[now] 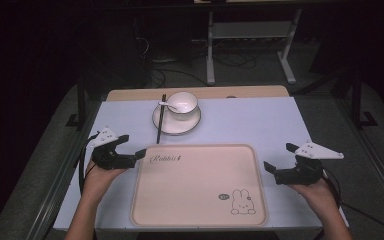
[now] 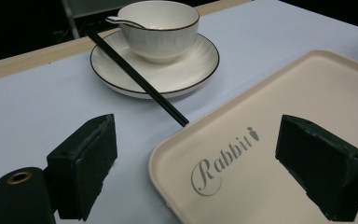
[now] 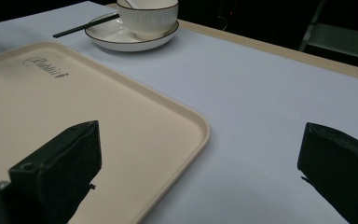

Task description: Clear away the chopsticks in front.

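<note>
At the left of the pale blue-grey cloth-covered surface (image 1: 260, 120) we hold our left claw (image 1: 134, 145) with its black jaws spread wide and nothing between them, poised just beside the near-left corner of the cream rectangular plastic tray printed with a rabbit (image 1: 200, 185). Behind the tray, a white ribbed ceramic bowl (image 1: 182, 105) holding a white spoon (image 1: 167, 105) sits on a white dark-rimmed saucer (image 1: 176, 124), with black chopsticks (image 1: 160, 119) leaning across the saucer's left rim toward the tray. At the right, our right claw (image 1: 280, 156) is likewise wide and empty, just off the tray's right edge.
</note>
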{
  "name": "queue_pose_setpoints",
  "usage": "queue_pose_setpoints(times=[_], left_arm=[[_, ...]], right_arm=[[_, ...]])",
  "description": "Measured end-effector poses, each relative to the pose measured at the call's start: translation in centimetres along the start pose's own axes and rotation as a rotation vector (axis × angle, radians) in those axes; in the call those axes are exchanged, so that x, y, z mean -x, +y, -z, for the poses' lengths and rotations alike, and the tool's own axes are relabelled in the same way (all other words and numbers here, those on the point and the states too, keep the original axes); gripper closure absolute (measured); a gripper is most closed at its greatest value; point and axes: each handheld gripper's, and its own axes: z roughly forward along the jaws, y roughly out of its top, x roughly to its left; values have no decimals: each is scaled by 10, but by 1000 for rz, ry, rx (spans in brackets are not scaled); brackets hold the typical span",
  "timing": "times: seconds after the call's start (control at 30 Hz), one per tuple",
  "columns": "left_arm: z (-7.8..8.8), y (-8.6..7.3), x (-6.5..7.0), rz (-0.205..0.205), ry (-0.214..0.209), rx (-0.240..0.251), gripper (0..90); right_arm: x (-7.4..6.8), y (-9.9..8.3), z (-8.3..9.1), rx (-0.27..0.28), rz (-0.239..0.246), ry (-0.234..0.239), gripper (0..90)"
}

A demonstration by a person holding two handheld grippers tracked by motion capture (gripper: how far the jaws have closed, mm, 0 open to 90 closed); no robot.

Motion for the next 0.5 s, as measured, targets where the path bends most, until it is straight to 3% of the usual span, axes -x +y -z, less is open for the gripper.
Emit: queue_pose_setpoints(times=[0.5], left_arm=[[-29, 18, -12, -3, 3, -66, 123]], right_arm=[[-4, -3, -1, -32, 28, 4, 0]])
